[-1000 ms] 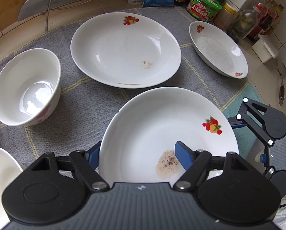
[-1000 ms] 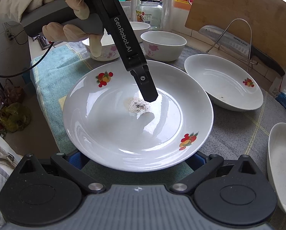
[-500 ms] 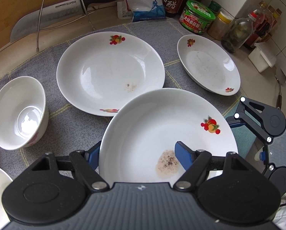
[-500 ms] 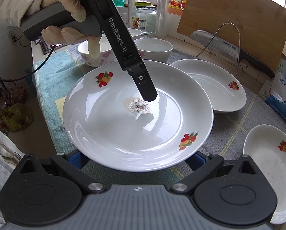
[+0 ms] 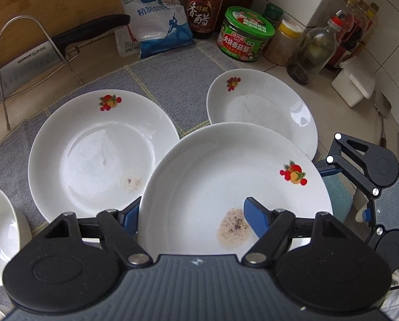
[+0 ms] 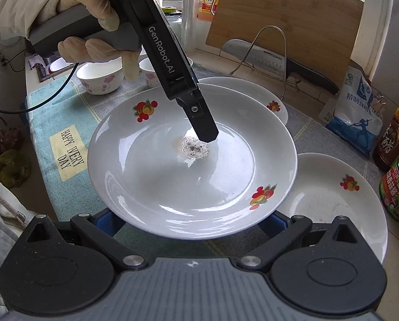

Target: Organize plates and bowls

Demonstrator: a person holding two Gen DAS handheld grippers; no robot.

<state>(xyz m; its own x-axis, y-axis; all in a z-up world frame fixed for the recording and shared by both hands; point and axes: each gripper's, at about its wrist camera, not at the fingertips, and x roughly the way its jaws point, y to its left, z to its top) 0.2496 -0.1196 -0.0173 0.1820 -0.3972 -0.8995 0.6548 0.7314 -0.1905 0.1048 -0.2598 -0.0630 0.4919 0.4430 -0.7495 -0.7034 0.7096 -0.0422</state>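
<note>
Above the grey mat (image 5: 170, 80), we carry a stained plate (image 5: 226, 187): left gripper (image 5: 191, 214) clamped across its rim, right gripper (image 6: 191, 222) cradling its edge, grip unclear. Keep it level, then lower squarely onto the neighbouring plate (image 5: 92, 155).

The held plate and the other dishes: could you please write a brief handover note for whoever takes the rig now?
Left gripper: shut on the rim of the held plate, one finger inside.
Right gripper: jaws spread under its near edge; grip unclear.
The held plate hangs over the grey mat, between the large plate and the smaller plate. Bowls stand separately beyond.
Done: nothing stacked yet.
Left: stack plates, nest bowls.
</note>
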